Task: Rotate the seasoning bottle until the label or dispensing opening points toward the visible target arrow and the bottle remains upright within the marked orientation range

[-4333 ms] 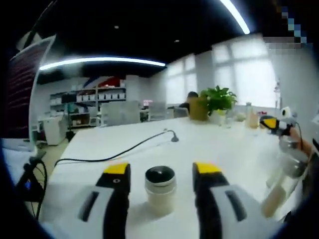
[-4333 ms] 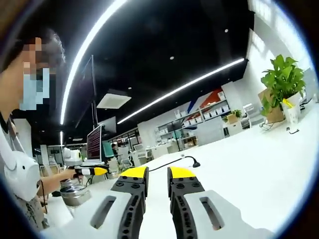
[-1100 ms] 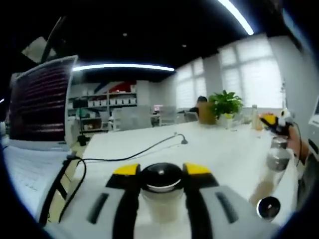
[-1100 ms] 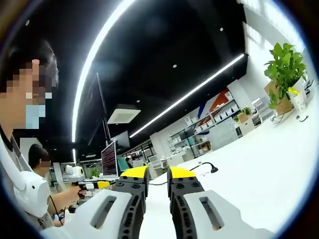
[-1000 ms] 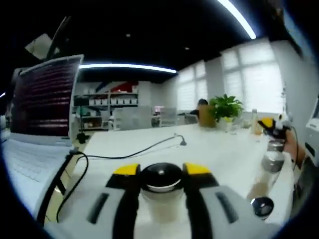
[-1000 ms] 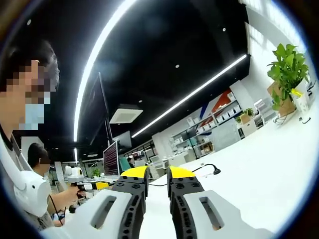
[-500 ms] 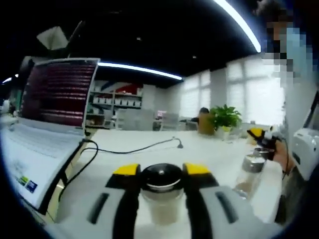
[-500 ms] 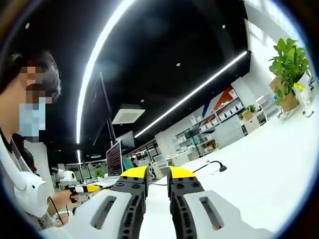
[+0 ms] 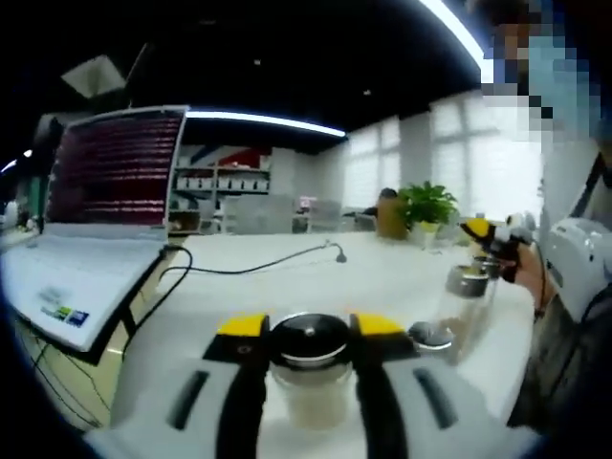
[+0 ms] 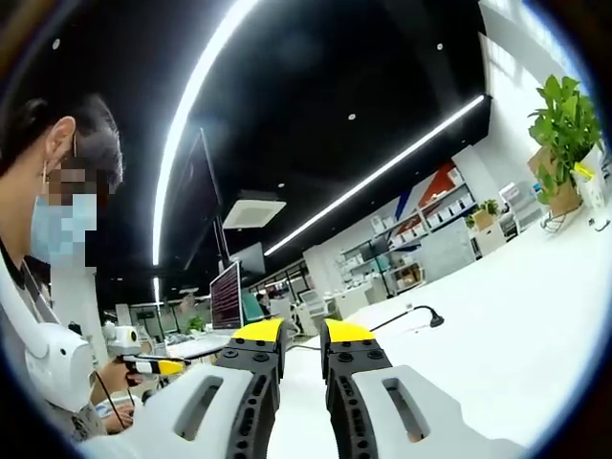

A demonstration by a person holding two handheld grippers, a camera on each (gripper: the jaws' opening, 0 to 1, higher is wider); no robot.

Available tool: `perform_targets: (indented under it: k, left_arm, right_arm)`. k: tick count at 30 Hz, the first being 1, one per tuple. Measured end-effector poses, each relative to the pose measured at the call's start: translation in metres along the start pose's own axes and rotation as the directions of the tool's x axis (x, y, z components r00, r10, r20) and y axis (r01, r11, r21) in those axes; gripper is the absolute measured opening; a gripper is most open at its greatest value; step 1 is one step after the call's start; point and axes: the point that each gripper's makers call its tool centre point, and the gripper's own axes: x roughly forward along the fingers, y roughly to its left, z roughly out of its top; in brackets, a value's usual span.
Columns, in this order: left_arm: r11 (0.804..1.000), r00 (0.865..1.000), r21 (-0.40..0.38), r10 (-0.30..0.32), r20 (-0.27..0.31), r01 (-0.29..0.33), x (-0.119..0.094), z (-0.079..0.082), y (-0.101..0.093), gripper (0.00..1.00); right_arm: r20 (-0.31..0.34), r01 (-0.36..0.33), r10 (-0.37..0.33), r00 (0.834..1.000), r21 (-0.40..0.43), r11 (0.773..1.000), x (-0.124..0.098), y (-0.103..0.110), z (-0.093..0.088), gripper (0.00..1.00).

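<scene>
White table (image 9: 287, 287): seasoning bottle (image 9: 308, 368) clamped btwn left gripper (image 9: 308, 330) jaws.

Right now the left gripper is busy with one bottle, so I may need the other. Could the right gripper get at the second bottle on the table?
Probably yes. The right gripper is shut on nothing, and the second bottle stands uncovered on the white table, beside the left gripper with its jar.

- In the left gripper view, the seasoning bottle (image 9: 308, 368) stands upright on the white table (image 9: 287, 287), between the left gripper (image 9: 309, 327) jaws.
- A laptop (image 9: 91, 225) sits at the table's left edge.
- A second bottle (image 9: 462, 298) stands to the right, a loose cap (image 9: 430, 336) beside it.
- A potted plant (image 9: 426, 207) stands at the far end.
- A cable (image 9: 251, 267) runs across the middle.
</scene>
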Motion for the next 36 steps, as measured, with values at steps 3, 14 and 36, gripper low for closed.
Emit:
perform_targets:
  k: [3, 14, 36]
  left_arm:
    - [1.0, 1.0, 0.017, -0.011, -0.016, 0.011, -0.005, -0.006, -0.007, 0.35]
    - [0.999, 1.0, 0.048, 0.001, -0.001, -0.001, -0.009, -0.011, -0.016, 0.35]
    - [0.995, 0.999, 0.088, -0.042, 0.024, 0.04, -0.01, -0.026, -0.034, 0.35]
  right_arm:
    - [-0.002, -0.01, 0.01, 1.0, 0.004, 1.0, 0.0, 0.001, 0.0, 0.13]
    - [0.01, -0.01, 0.01, 1.0, -0.012, 1.0, -0.006, 0.003, 0.008, 0.13]
    - [0.011, 0.031, -0.031, 0.999, 0.002, 1.0, -0.02, -0.008, 0.004, 0.13]
